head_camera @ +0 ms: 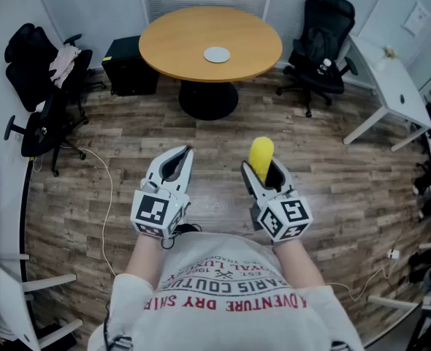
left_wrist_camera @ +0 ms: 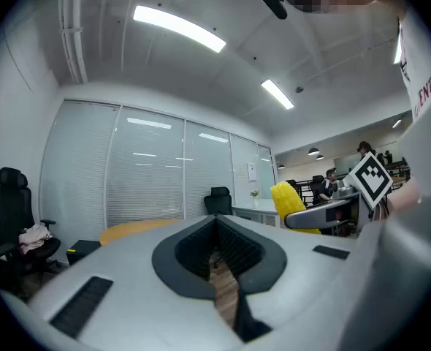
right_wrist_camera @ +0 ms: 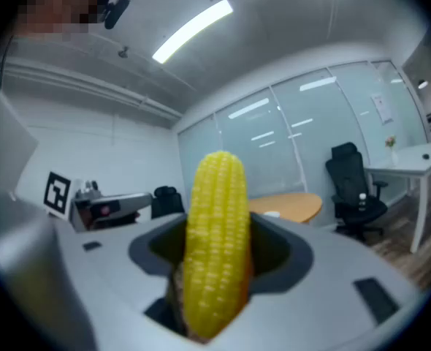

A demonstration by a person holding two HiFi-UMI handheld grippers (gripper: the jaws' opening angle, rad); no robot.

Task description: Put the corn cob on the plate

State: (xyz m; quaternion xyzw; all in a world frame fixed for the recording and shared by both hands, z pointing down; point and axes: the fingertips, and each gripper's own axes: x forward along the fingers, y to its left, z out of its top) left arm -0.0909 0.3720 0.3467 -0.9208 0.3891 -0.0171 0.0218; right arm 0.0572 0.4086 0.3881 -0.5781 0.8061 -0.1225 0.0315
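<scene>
Our right gripper [head_camera: 264,171] clamps the corn cob [head_camera: 261,152]. Our left gripper [head_camera: 183,153] is closed, empty. We see the plate [head_camera: 217,54] on the counter [head_camera: 172,46]

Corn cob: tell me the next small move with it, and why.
Probably carry it forward toward the round table. The right tongs are clamped on the corn cob, which stands upright, while the plate lies on that table, well ahead of the tongs, so the cob likely cannot be set down from here.
</scene>
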